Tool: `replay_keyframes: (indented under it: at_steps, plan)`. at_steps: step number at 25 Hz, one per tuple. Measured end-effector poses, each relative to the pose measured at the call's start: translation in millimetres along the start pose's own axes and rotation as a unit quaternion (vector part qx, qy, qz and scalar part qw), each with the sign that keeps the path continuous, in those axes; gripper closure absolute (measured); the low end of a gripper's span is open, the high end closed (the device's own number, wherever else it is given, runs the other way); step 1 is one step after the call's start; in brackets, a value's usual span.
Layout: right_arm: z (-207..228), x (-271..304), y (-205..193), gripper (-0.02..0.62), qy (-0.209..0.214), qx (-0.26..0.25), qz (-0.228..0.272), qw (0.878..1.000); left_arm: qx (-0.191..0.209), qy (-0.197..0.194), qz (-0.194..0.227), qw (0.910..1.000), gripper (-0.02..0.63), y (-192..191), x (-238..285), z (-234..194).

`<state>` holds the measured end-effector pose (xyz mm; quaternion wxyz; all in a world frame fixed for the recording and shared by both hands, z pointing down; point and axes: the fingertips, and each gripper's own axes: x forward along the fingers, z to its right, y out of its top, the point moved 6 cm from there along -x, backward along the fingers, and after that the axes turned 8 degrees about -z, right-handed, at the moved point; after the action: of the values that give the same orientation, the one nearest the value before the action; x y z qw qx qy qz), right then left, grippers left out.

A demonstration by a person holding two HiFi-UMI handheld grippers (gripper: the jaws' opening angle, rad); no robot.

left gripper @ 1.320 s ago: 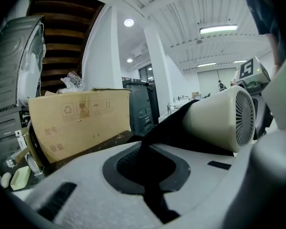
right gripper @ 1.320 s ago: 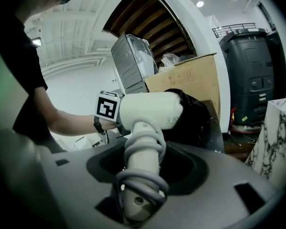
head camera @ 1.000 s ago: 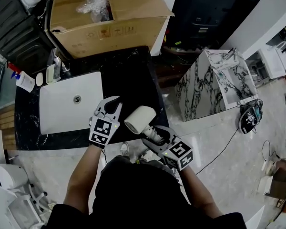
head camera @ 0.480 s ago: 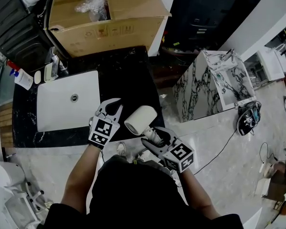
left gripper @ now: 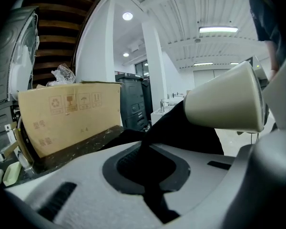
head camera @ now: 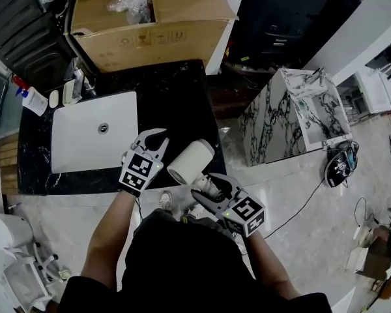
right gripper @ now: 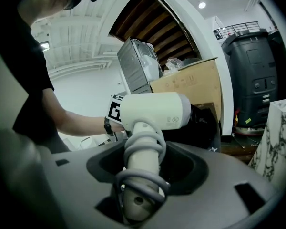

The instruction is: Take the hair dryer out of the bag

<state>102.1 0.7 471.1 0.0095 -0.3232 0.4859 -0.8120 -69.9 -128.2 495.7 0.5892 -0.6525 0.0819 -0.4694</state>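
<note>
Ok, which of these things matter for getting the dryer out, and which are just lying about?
In the job:
- hair dryer, handle clamped in the jaws of the right gripper
- black bag, pinched in the jaws of the left gripper

Lying about:
- cardboard box
- white sink
- marble block
- spray bottle

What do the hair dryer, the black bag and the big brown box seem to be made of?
The hair dryer is probably plastic: cream, smooth, with a soft sheen on a moulded body. The bag looks like soft black cloth, matt; it drapes and gathers into folds. The box is brown cardboard, matt, with printed handling symbols and folded flaps.
</note>
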Motion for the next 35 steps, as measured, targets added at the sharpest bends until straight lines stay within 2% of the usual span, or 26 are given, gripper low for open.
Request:
replay_keyframes:
  at_steps: [5, 10, 20, 27, 32, 35]
  plan:
    - [2, -5, 2, 0.347, -0.002, 0.006, 0.012, 1.000, 0.005, -0.004, -0.014, 0.9999, 0.583, -9, 0, 11]
    - [7, -14, 8, 0.347, -0.017, 0.014, 0.028, 0.999, 0.047, -0.003, -0.038, 0.9982, 0.583, -19, -1, 27]
    - [23, -26, 18, 0.347, -0.041, 0.026, 0.051, 0.997, 0.088, -0.024, -0.073, 0.9932, 0.583, -35, -3, 52]
    - [27, -24, 22, 0.347, -0.046, 0.037, 0.059, 0.997, 0.092, -0.012, -0.078, 0.9926, 0.583, -40, -21, 53]
    - [32, -21, 25, 0.347, -0.048, 0.038, 0.063, 0.996, 0.081, -0.035, -0.105, 0.9906, 0.581, -56, -23, 64]
    - [34, -21, 29, 0.345, -0.046, 0.044, 0.070, 0.996, 0.078, -0.033, -0.107, 0.9906, 0.581, -63, -28, 72]
